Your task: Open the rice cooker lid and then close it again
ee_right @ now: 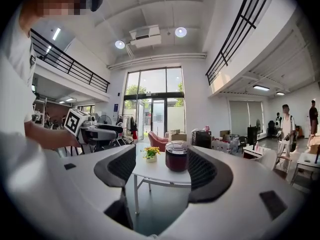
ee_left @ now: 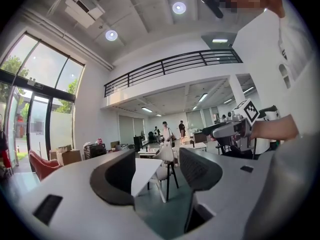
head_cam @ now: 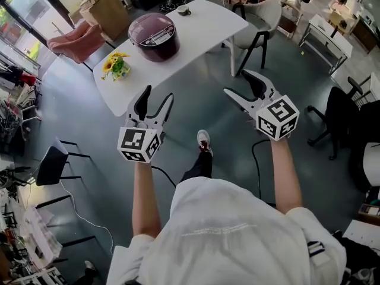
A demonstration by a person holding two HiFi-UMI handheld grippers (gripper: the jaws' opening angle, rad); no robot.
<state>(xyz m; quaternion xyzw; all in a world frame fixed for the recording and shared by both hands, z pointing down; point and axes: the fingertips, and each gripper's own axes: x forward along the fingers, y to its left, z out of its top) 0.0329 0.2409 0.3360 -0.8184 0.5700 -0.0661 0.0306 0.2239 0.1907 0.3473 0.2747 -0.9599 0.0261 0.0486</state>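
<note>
Left hand-held gripper (head_cam: 158, 95), right hand-held gripper (head_cam: 237, 82): agape, empty. Rice cooker (head_cam: 154, 36): probably stiff, smooth; take lid (head_cam: 151, 27) at front edge.

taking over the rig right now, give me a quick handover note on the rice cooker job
Left gripper: open, empty, held out in front of the body.
Right gripper: open, empty, aimed at the cooker.
Rice cooker: on the white table, lid closed, beside the yellow flowers; open floor lies between it and both grippers.
Done: nothing yet, lid untouched.
Left: walk up, open the lid, then close it.
</note>
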